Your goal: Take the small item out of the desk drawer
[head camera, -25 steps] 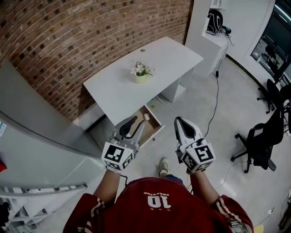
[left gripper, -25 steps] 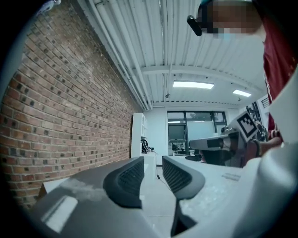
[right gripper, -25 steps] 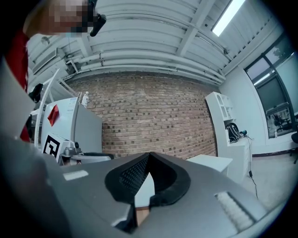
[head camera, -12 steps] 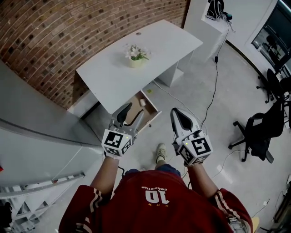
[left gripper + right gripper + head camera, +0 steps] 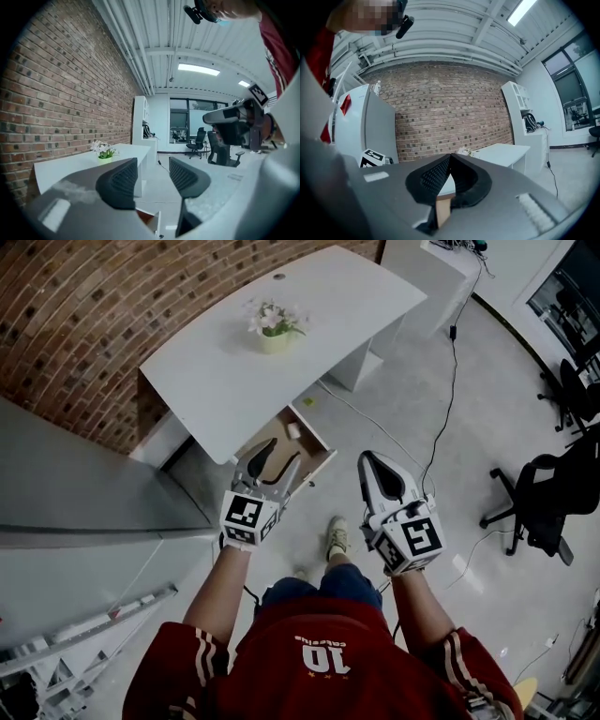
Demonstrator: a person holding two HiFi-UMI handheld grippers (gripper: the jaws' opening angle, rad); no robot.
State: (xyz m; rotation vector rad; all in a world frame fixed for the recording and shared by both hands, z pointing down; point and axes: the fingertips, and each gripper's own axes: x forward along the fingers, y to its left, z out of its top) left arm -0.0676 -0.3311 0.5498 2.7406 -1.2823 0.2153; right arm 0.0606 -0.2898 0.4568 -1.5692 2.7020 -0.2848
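Observation:
The white desk [image 5: 337, 306] stands against the brick wall, its wooden drawer [image 5: 322, 461] pulled open below the front edge. A small white item [image 5: 293, 430] lies inside the drawer near its far end. My left gripper [image 5: 279, 454] hovers over the drawer, jaws open with nothing between them; in the left gripper view [image 5: 152, 180] the gap shows only floor and a corner of the drawer [image 5: 151, 224]. My right gripper [image 5: 368, 463] is held to the right of the drawer, above the floor, shut and holding nothing [image 5: 450, 161].
A pot of white flowers [image 5: 273, 334] stands on the desk. A large grey cabinet [image 5: 75, 484] is at the left, with a metal ladder [image 5: 84, 624] on the floor. A black cable [image 5: 448, 381] crosses the floor, and an office chair [image 5: 548, 507] is at the right.
The left gripper's jaws have spread apart. The person has come nearer the desk, so both grippers now sit closer to the open drawer.

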